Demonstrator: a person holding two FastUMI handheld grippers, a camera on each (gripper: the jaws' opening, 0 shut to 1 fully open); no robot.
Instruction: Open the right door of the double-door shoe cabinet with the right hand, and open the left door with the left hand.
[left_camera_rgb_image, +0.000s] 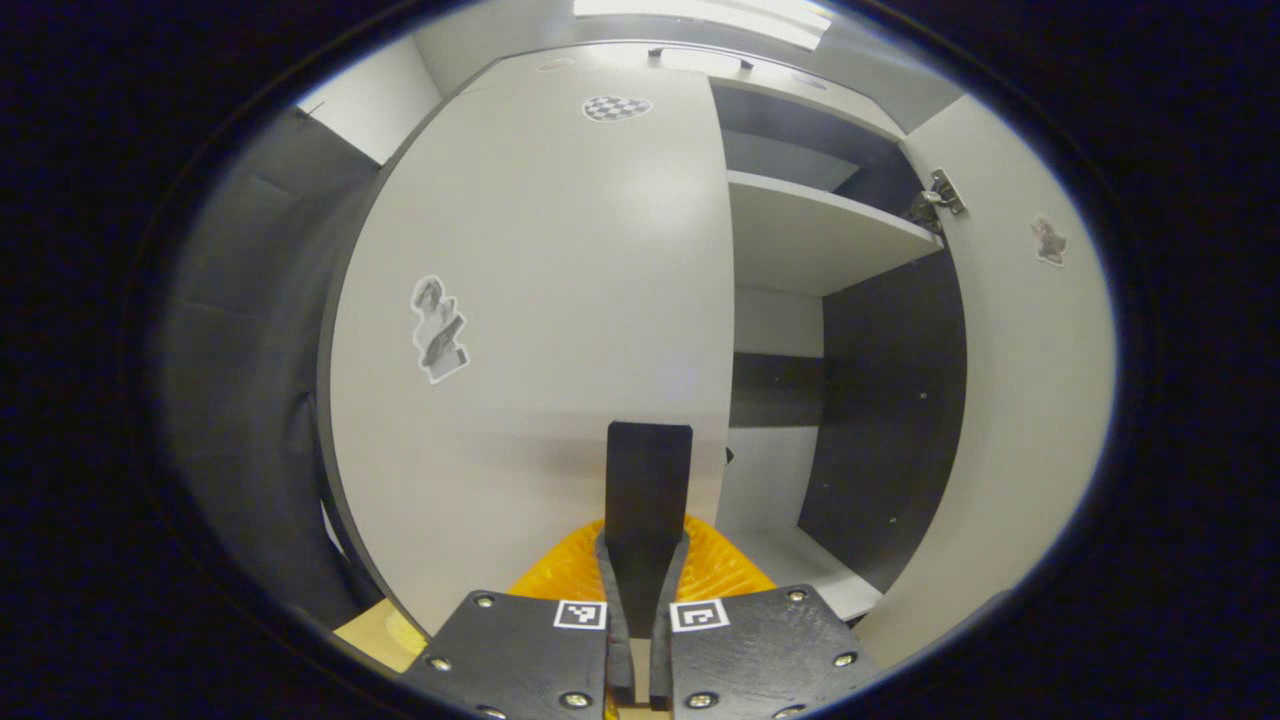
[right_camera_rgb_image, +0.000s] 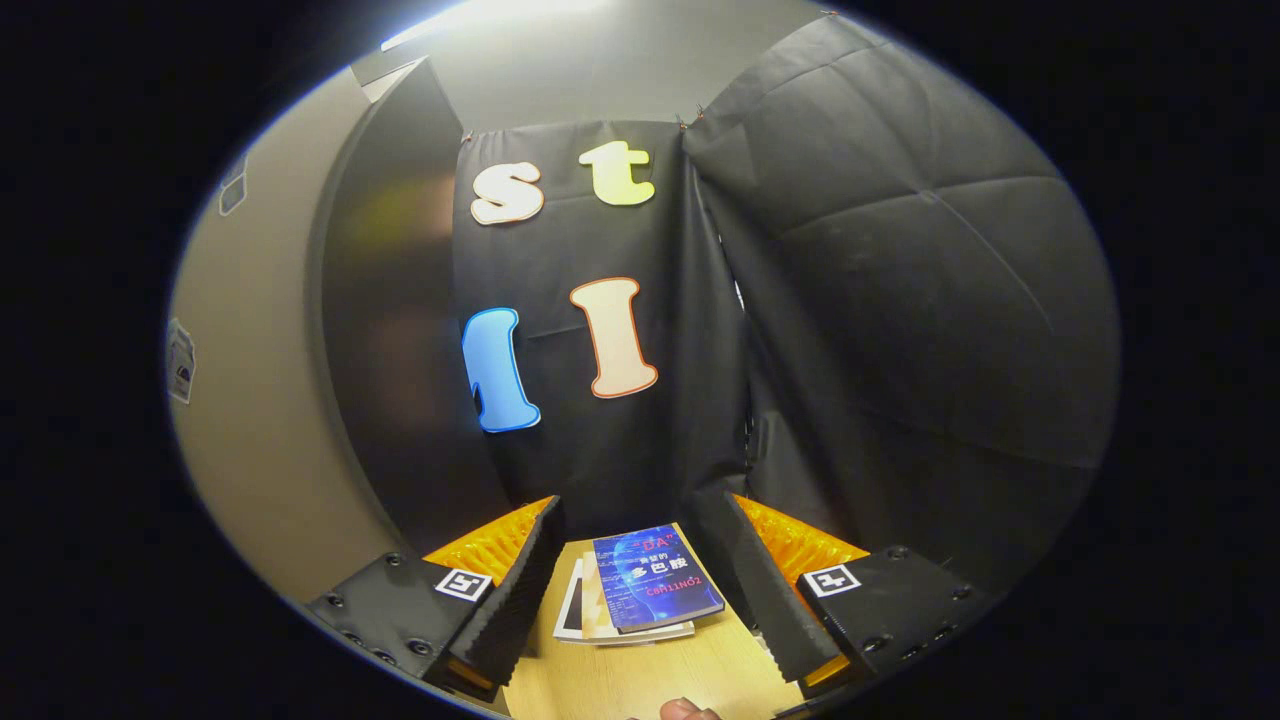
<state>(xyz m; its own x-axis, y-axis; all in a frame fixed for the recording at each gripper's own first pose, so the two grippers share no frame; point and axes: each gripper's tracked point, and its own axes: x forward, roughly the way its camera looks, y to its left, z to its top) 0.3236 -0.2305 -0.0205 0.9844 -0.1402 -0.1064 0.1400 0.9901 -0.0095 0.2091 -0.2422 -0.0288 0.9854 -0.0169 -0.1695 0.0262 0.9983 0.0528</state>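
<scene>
The shoe cabinet's left door (left_camera_rgb_image: 560, 300) is closed, a pale panel with stickers on it. The right door (left_camera_rgb_image: 1030, 400) stands swung open at the right, baring a pale shelf (left_camera_rgb_image: 810, 235) and the dark inner walls. My left gripper (left_camera_rgb_image: 648, 450) is shut with nothing between its fingers. It points at the lower part of the left door, close to that door's free right edge. My right gripper (right_camera_rgb_image: 635, 505) is open and empty, facing the booth's wall. A pale panel with a sticker (right_camera_rgb_image: 250, 400) and a dark panel (right_camera_rgb_image: 390, 350) stand to its left.
A stack of books (right_camera_rgb_image: 640, 585) lies on a wooden surface (right_camera_rgb_image: 640, 670) between the right gripper's fingers. Black cloth (right_camera_rgb_image: 900, 300) closes in ahead and to the right. A fingertip (right_camera_rgb_image: 685, 710) shows at the bottom edge. Dark cloth (left_camera_rgb_image: 250, 350) hangs left of the cabinet.
</scene>
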